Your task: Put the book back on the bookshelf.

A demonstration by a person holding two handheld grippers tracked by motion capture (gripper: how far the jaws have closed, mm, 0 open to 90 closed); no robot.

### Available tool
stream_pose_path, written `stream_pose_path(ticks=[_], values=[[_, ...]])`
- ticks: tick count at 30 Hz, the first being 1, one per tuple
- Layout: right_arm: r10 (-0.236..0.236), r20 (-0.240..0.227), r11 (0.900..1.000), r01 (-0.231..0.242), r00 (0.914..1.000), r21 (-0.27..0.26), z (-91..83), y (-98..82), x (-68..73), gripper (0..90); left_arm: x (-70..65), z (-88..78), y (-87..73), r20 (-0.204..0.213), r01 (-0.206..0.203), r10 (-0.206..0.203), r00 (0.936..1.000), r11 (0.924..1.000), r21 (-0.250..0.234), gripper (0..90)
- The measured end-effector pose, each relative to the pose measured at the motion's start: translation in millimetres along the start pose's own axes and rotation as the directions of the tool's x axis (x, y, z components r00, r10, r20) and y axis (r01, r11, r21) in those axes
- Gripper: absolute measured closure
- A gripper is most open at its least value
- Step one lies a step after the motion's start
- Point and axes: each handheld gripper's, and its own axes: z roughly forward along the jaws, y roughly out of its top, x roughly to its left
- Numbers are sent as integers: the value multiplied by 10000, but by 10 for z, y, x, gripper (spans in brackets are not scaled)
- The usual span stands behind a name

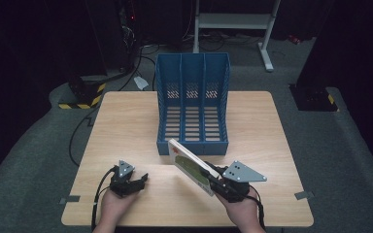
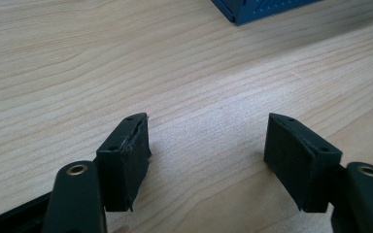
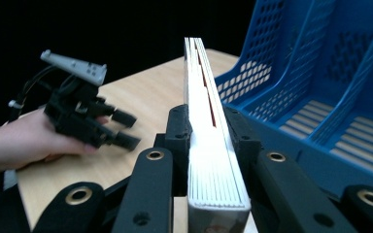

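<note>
A thin book (image 1: 190, 165) with a green and red cover is held tilted above the table, just in front of the blue file rack (image 1: 192, 104). My right gripper (image 1: 215, 183) is shut on its lower end; in the right gripper view both black pads clamp the white page edge of the book (image 3: 209, 145), beside the rack's slots (image 3: 320, 97). My left gripper (image 1: 141, 180) rests low on the wooden table (image 1: 126, 126) at the front left, open, with bare wood between its fingers (image 2: 126, 160). It also shows in the right gripper view as the left gripper (image 3: 126, 130) held in a hand.
The rack has three upright compartments open toward me. A corner of the rack (image 2: 257, 9) shows at the top of the left gripper view. Around the table lie dark floor, cables (image 1: 77, 131) and a white metal stand (image 1: 233, 24) behind.
</note>
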Motion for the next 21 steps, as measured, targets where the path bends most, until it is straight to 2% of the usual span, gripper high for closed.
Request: stream_pose_path(ticks=[5,11,21], values=[[24,300,9996,-16,9995,-287,-30,156,-73,758,0,0,0,6,-2,2,10000,10000,0,329],[11,781,9995,15,9969,-329,-31,301,-212,758,1,0,0,-2,-13,13,10000,10000,3,329],[338,1744,9988,-270,9841,-411,-84,455,-505,758,0,1,0,-2,-14,14,10000,10000,2,329]])
